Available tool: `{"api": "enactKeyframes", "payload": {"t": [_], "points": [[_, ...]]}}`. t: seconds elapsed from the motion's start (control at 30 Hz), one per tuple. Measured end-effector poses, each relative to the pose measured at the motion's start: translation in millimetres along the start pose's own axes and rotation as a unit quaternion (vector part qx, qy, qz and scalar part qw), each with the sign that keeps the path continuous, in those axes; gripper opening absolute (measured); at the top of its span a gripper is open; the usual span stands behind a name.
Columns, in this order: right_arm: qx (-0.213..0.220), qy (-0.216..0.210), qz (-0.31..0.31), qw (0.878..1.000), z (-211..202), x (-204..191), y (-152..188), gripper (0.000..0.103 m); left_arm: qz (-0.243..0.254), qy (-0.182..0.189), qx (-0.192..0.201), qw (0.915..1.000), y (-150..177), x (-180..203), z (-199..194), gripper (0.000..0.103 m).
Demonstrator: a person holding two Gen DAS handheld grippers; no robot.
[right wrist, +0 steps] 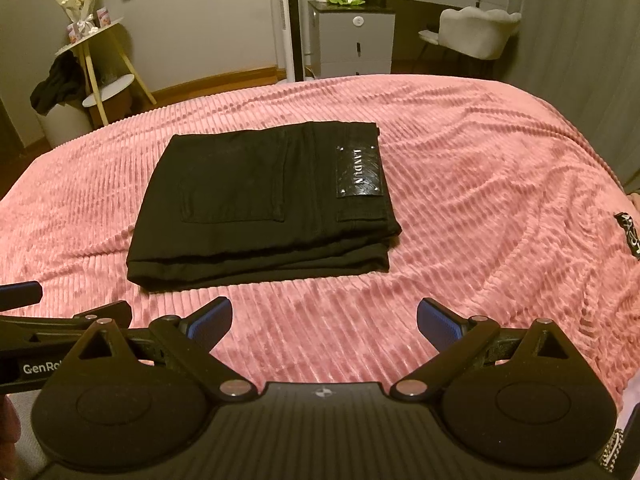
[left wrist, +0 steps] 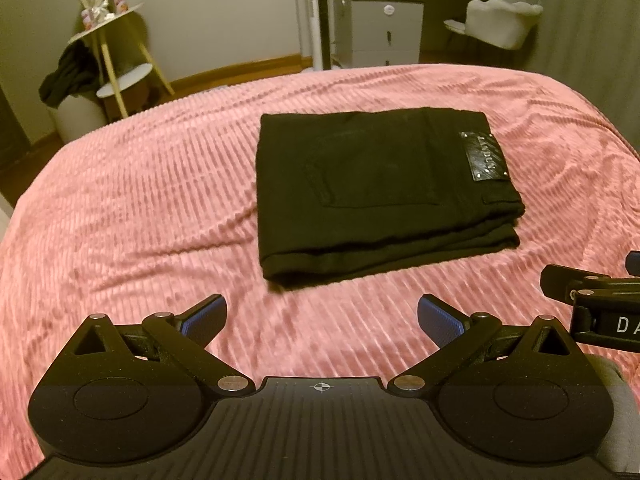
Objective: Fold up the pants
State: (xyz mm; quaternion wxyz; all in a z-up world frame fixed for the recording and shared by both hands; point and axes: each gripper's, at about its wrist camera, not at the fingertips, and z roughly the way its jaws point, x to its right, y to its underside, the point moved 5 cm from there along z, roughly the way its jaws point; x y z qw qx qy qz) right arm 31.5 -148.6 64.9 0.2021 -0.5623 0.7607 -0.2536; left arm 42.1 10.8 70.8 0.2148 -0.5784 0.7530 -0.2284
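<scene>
Black pants [left wrist: 376, 192] lie folded into a compact rectangle on the pink ribbed bedspread [left wrist: 140, 200], back pocket and leather waistband patch [left wrist: 484, 156] facing up, layered edges toward the cameras. Left gripper [left wrist: 322, 318]: blue-padded fingers spread wide, nothing between them, near the pants' near edge, not touching. Right gripper [right wrist: 324, 318]: fingers likewise spread apart and empty, clear of the pants' near edge. Beyond the pants, past the bed: grey drawer unit [right wrist: 352, 40], white chair [right wrist: 476, 32], round side table [right wrist: 96, 36].
</scene>
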Motion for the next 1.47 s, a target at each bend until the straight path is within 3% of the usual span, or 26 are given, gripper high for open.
{"api": "enactKeyframes", "payload": {"t": [0.97, 1.13, 1.47], "points": [[0.007, 0.0, 0.002, 1.0, -2.8, 1.3, -1.1, 0.099, 0.003, 0.016, 0.002, 0.9999, -0.8, 2.6, 0.6, 0.103], [0.007, 0.001, 0.005, 1.0, -1.6, 2.4, -0.3, 0.099, 0.017, -0.002, 0.016, 0.9997, 0.3, 4.4, -1.1, 0.103], [0.006, 0.0, 0.007, 1.0, -0.8, 4.0, 0.4, 0.099, 0.008, 0.007, 0.012, 0.9999, 2.1, 0.1, 2.0, 0.103]]}}
